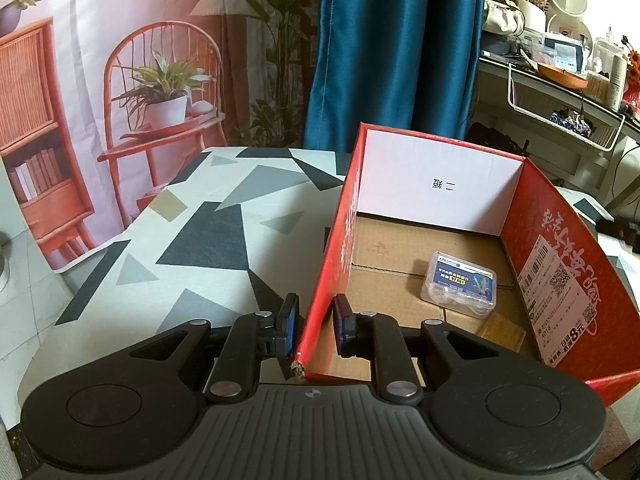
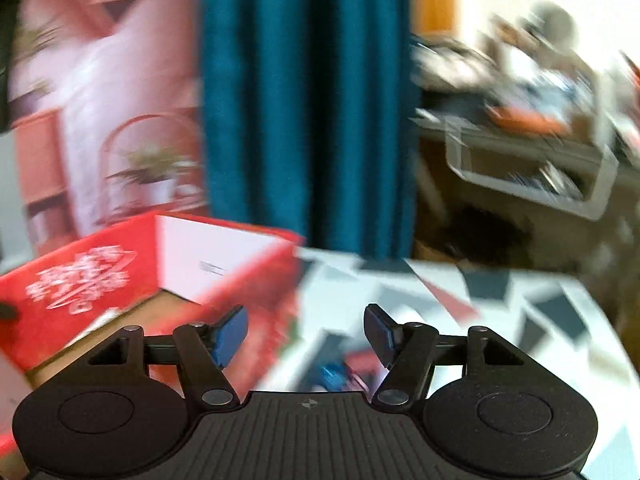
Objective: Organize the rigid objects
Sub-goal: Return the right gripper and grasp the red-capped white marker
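A red cardboard box (image 1: 560, 248) stands open on the patterned table (image 1: 208, 232). Inside lie a clear plastic case with a blue label (image 1: 460, 280) and a flat yellow item (image 1: 502, 332). My left gripper (image 1: 315, 328) straddles the box's left wall near its front corner, jaws close on either side of it, gripping the wall. The right wrist view is motion-blurred. My right gripper (image 2: 306, 336) is open and empty above the table, right of the box (image 2: 80, 284). A small blue and red object (image 2: 336, 372) lies blurred between its fingers, low down.
A teal curtain (image 1: 392, 52) and a printed backdrop (image 1: 120, 80) hang behind the table. A cluttered shelf with a white wire basket (image 1: 560, 96) stands at the right. The tablecloth left of the box holds nothing visible.
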A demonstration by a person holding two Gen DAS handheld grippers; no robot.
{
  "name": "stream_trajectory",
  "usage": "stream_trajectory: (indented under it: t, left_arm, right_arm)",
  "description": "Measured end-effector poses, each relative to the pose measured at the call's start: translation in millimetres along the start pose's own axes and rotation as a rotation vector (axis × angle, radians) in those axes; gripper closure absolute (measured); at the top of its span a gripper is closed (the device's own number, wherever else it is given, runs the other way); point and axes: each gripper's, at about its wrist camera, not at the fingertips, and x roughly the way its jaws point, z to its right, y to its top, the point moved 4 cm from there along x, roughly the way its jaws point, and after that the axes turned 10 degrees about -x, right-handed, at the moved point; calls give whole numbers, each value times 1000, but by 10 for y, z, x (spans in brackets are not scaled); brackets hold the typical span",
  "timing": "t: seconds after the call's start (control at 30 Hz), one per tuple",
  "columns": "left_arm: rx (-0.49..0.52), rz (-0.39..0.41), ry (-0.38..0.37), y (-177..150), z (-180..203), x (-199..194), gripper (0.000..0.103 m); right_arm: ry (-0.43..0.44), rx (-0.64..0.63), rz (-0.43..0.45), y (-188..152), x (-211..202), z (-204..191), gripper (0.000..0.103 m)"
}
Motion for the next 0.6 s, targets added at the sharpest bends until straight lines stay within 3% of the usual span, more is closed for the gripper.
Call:
stream_trajectory:
  t: [0.23, 0.43, 0.6]
  left_arm:
    - [2, 0, 4, -4, 5, -4, 83]
    - [3, 0, 4, -4, 5, -4, 83]
    - [3, 1, 3, -6, 2, -8, 83]
  right_arm:
    - [-116, 87, -142, -575, 132, 180, 50]
    - [-94, 81, -193, -710, 292, -8, 58]
    - [-130, 41, -239, -771, 391, -146, 75]
